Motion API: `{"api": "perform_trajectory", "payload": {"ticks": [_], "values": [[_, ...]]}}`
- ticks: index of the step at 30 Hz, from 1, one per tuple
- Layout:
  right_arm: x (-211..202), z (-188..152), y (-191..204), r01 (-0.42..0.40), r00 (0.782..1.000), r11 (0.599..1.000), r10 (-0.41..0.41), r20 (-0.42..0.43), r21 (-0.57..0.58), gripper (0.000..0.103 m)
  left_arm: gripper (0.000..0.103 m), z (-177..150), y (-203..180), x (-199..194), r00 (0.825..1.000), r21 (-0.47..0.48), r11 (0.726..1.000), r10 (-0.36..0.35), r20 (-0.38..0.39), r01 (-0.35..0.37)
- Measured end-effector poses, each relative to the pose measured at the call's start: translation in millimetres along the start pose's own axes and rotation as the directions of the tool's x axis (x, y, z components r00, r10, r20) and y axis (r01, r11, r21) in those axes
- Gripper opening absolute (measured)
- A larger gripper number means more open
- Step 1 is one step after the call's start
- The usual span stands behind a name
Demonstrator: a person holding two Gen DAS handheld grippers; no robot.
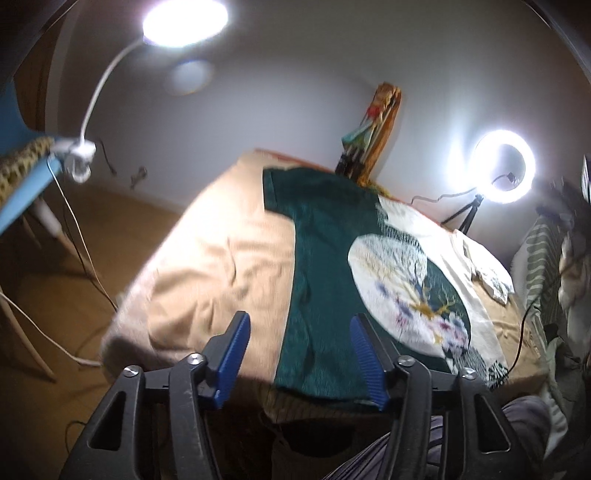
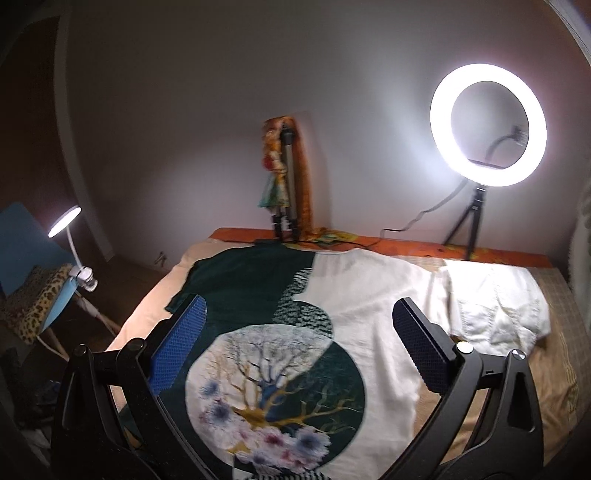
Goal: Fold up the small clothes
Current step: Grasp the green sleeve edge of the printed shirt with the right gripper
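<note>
blue-padded jaws of the left gripper (image 1: 301,354) stand part open over the near green hem of the shirt (image 1: 325,258), nothing pinched between them, the cloth showing flat in the gap. the right gripper (image 2: 299,343) hangs above the shirt's middle with its jaws spread wide and empty, framing the printed tree and flowers.

the shirt, half dark green and half cream, lies spread face up on the bed (image 1: 207,258), over a tan cover; its green side runs toward the bed's open edge, its cream sleeve (image 2: 498,310) reaches toward the far side, near the ring light (image 2: 487,125). a clip lamp (image 1: 184,20) shines from a blue chair (image 2: 22,236) beside the bed, and a person's grey-clad leg (image 1: 517,417) shows at the bottom of the left view.

judged from this, the fold has not begun and the step in hand is the first grasp. it would go best with each gripper taking an edge cleanly, pads catching only the shirt and not the wrinkled cover beneath, the left at the hem corner, the right at a matching point so the fold line runs straight. lifting both together should keep the print from skewing. motion blur hides finer detail of the hem.
</note>
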State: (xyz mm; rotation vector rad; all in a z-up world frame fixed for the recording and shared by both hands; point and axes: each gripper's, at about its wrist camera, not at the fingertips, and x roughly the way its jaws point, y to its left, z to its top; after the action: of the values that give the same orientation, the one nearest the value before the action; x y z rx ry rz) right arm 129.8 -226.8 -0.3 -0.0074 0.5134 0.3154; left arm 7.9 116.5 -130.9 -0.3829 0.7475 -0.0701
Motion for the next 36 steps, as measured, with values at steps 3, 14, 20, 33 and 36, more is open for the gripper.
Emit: {"api": "perform_trajectory", "payload": {"ticks": [3, 14, 20, 33, 36], "values": [[28.0, 10.0, 27.7, -0.059, 0.998, 0.998, 0.058, -0.038, -0.029, 0.100, 0.051, -10.7, 2.6, 10.7, 0.999, -0.012, 1.000, -0.027, -0.035, 0.027], [153.7, 34.2, 125.6, -0.240, 0.951, 0.971, 0.239, -0.198, 0.019, 0.088, 0.038, -36.5, 7.5, 48.5, 0.994, 0.024, 0.998, -0.060, -0.094, 0.062], [222.8, 36.0, 167.0, -0.285, 0.918, 0.957, 0.287, -0.272, 0.049, 0.083, 0.035, -38.4, 14.8, 59.9, 0.993, 0.041, 0.996, -0.074, -0.087, 0.078], [360.1, 21.5, 218.1, -0.253, 0.879, 0.965, 0.262, -0.398, 0.076, 0.067, 0.015, -40.7, 24.7, 74.2, 0.989, 0.044, 0.989, -0.137, -0.054, 0.139], [392.4, 14.9, 227.3, -0.243, 0.869, 0.968, 0.249, -0.428, 0.068, 0.065, 0.007, -40.9, 27.8, 77.6, 0.986, 0.041, 0.986, -0.159, -0.057, 0.161]]}}
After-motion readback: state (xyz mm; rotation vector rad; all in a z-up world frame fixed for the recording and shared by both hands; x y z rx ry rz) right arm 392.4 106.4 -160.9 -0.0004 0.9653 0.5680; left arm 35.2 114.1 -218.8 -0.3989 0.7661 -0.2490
